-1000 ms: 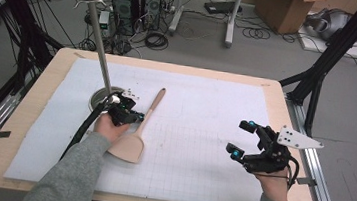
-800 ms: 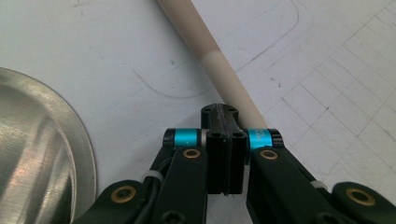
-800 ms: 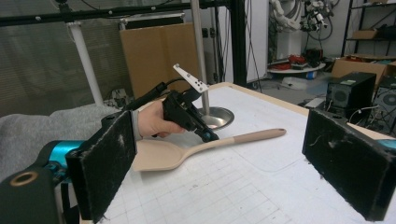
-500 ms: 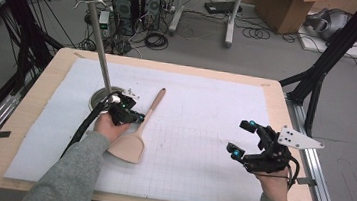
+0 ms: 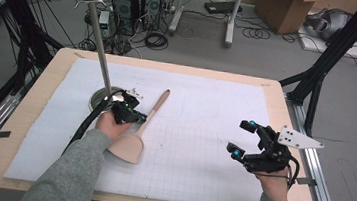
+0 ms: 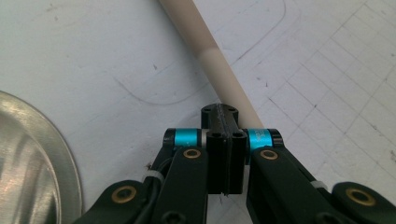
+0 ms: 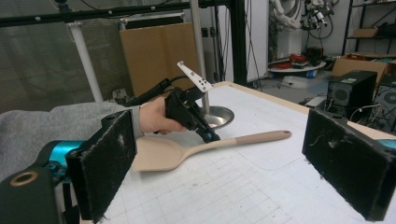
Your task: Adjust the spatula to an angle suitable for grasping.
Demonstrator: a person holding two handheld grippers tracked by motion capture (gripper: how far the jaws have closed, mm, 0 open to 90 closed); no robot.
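Grey sleeves (image 5: 71,169) on both arms. Black tongs (image 5: 241,137) with cyan bands, brass screws, black cable, grey three-cornered plate at 3 o'clock.

Lab: computer towers (image 5: 135,1), floor cables (image 5: 155,40)

No text, label, brand, number or sign is readable on anything.

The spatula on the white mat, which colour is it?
The spatula is pale beige, like light wood; the right gripper view shows it best.
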